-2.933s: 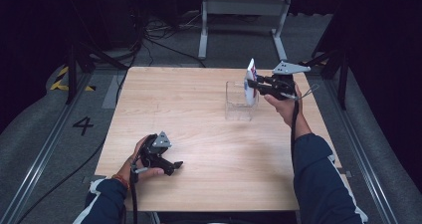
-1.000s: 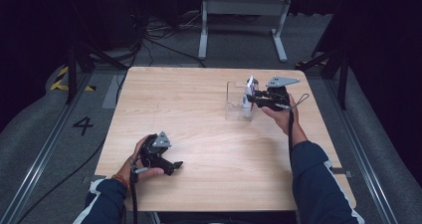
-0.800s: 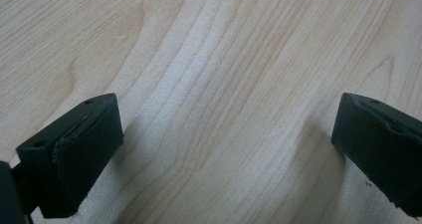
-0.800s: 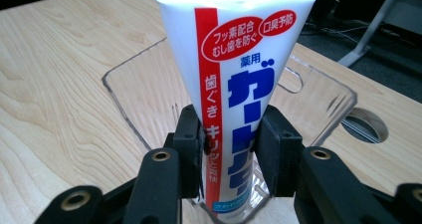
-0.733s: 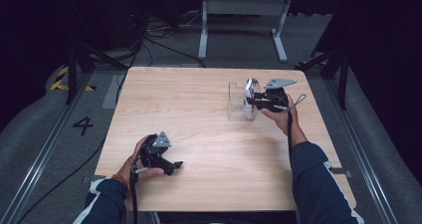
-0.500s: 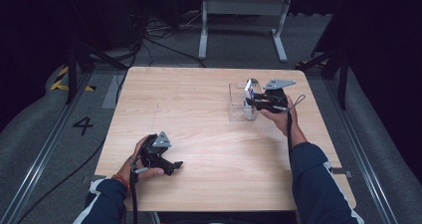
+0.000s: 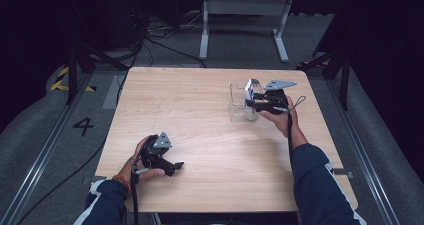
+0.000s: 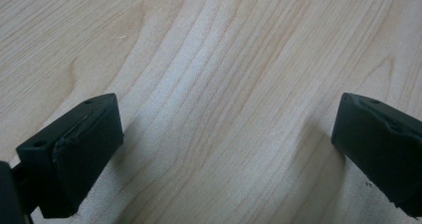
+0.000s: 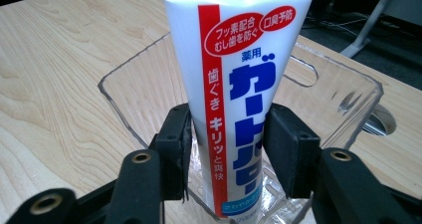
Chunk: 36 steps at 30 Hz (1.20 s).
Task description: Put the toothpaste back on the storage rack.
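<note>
Resting near the front left corner of the wooden desk (image 7: pixel 200 110), my left gripper (image 7: pixel 161 157) lies low on the boards with its jaws spread wide and nothing but bare wood grain between them. Well apart from it, toward the back right part of the desk, stands a clear plastic bin (image 7: pixel 241 105) with cut-out handles in its walls. My right gripper (image 7: pixel 256 99) reaches into that bin from its right side. Between its jaws stands a white toothpaste tube (image 9: pixel 239 94), upright inside the bin, its red stripe and blue Japanese lettering facing me. Those jaws have just been opening: both pads sit just beside the tube, with a thin gap on the left, so the squeeze looks released.
</note>
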Tool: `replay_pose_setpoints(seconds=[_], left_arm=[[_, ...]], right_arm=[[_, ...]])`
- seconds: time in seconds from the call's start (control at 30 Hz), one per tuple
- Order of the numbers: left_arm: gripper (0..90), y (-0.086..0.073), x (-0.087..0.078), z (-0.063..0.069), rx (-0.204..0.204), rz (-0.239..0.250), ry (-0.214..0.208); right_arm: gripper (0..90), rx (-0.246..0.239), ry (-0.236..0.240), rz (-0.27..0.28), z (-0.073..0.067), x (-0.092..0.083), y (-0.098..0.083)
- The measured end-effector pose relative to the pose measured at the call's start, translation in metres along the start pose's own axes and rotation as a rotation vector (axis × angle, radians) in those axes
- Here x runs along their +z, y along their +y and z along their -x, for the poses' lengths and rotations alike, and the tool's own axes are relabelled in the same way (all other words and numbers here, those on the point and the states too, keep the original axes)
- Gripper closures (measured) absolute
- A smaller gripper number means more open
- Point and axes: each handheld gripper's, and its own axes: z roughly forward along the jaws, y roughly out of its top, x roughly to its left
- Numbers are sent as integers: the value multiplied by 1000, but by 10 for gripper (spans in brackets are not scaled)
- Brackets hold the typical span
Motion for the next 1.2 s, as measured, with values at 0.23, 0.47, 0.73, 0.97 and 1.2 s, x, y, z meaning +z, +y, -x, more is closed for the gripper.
replay_pose_setpoints(seconds=[0.23,0.47,0.73,0.97,1.2], left_arm=[[2,0,0,0,0,0,0],[2,0,0,0,0,0,0],[2,0,0,0,2,-1,0],[2,0,0,0,-1,0,0],[2,0,0,0,0,0,0]], right_arm=[[468,-9,-1,-12,-4,0,2],[442,-3,-10,2,-4,-3,3],[419,0,-20,3,-4,-8,5],[399,-11,-47,6,-6,-19,6],[385,-30,-64,8,-10,-32,7]])
